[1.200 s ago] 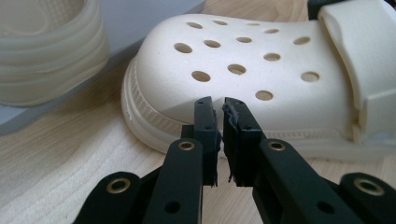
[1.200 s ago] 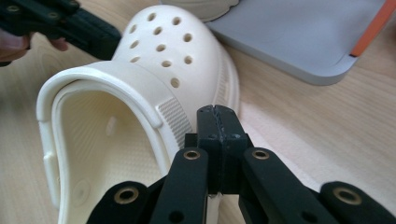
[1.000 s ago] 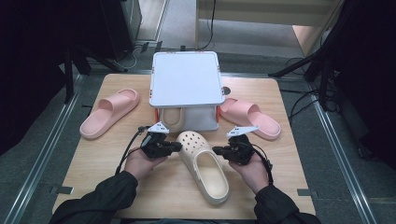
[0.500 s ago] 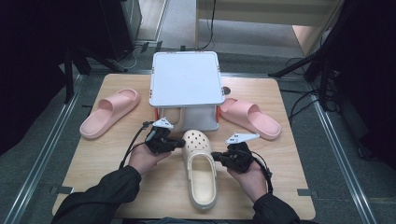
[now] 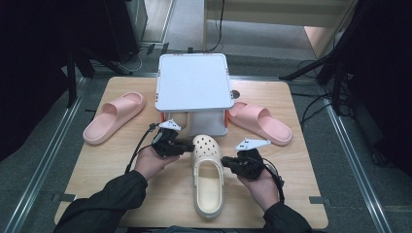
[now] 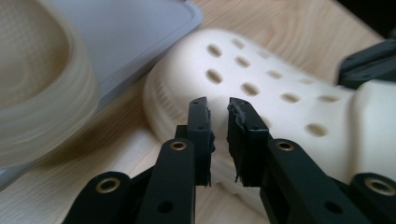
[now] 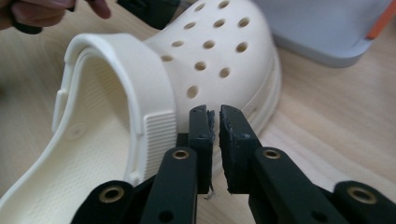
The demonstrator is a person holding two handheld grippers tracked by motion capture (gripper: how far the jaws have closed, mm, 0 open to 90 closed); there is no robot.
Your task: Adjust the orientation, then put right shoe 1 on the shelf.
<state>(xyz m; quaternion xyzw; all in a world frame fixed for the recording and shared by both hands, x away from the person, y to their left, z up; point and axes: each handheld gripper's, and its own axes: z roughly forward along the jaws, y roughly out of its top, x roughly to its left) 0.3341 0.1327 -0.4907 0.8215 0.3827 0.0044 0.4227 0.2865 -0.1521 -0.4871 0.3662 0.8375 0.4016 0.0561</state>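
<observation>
- High view: the cream clog (image 5: 208, 180) lies on the wooden table (image 5: 121, 160), toe toward the white storage box (image 5: 193, 81), heel toward the person. The left gripper (image 5: 187, 146) sits at the clog's left side near the toe; the right gripper (image 5: 227, 161) sits at its right side near the strap. One pink slide (image 5: 114, 117) lies left of the box, another pink slide (image 5: 260, 123) right of it.
- Left gripper view: the left gripper (image 6: 218, 122) has just been opening; a narrow gap separates the jaws, with nothing between them. The perforated toe of the clog (image 6: 261, 88) lies just behind the tips.
- Right gripper view: the right gripper (image 7: 214, 123) has just been opening; its jaws stand slightly apart and hold nothing. The clog (image 7: 154, 88) lies directly ahead, its strap to the left of the tips.
</observation>
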